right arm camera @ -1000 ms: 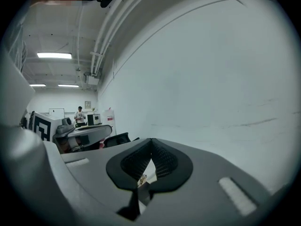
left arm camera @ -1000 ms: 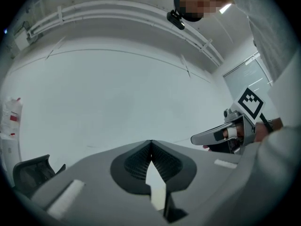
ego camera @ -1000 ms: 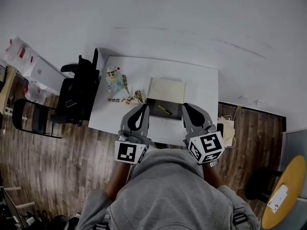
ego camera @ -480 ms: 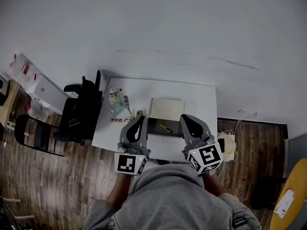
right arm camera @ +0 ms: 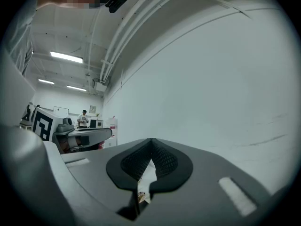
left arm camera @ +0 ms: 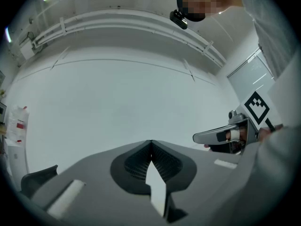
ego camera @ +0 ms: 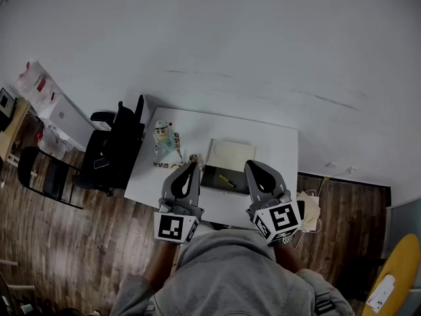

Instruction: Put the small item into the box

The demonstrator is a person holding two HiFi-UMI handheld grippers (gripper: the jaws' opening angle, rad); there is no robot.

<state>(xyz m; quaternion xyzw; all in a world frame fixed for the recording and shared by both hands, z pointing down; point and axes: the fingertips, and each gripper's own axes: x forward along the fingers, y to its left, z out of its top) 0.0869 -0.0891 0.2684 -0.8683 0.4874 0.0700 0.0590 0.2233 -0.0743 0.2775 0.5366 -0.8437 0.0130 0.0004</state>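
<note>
The head view is dimly exposed. Both gripper views are bent at the edges. Light is cast by ceiling strips (right arm camera: 66, 56).

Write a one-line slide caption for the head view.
Left tool and right tool, shut, held before an open box with a yellow item inside.

- table (ego camera: 279, 147), centre of the frame: white
- box (ego camera: 214, 175): dark inside, with its raised lid (ego camera: 230, 154) cream
- small item (ego camera: 227, 180) in the box: yellow
- left gripper (ego camera: 192, 165) and right gripper (ego camera: 252, 165): grey, each with a cube of black-and-white square markers
- chair (ego camera: 118, 150), left: black
- floor (ego camera: 79, 242): brown wood planks
- round table (ego camera: 395, 282), lower right corner: yellow
</note>
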